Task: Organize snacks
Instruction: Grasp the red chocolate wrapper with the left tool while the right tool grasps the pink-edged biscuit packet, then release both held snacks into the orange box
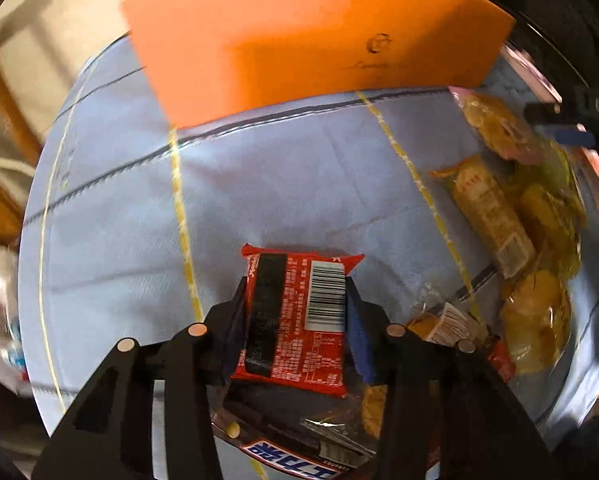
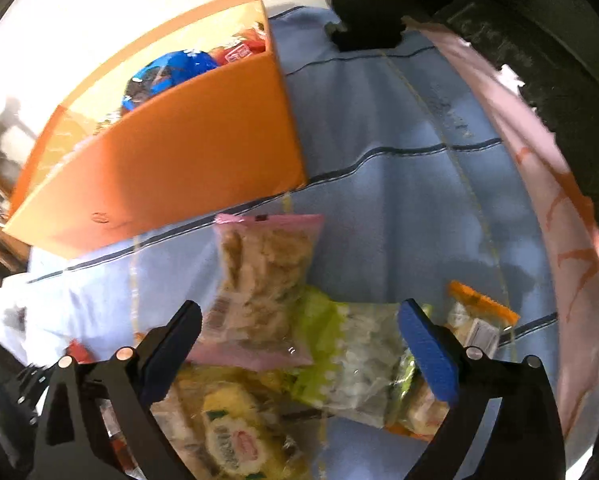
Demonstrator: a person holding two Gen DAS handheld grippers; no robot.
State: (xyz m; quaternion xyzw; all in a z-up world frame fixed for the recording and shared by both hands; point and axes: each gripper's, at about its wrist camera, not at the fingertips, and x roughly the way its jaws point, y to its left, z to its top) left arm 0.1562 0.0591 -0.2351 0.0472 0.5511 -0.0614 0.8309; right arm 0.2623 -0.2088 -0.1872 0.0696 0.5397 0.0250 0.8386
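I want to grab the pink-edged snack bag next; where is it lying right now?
In the right wrist view, the pink-edged snack bag lies mid-frame on the blue cloth, just below the orange box, overlapping the green-edged bag.

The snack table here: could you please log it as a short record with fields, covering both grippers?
surface: blue cloth
container: orange box, snacks already inside
left gripper: closed on red packet, barcode side up
right gripper: open, empty, above the loose pile
under right gripper: pink packet, green packet
still loose: yellow packets beside the red one
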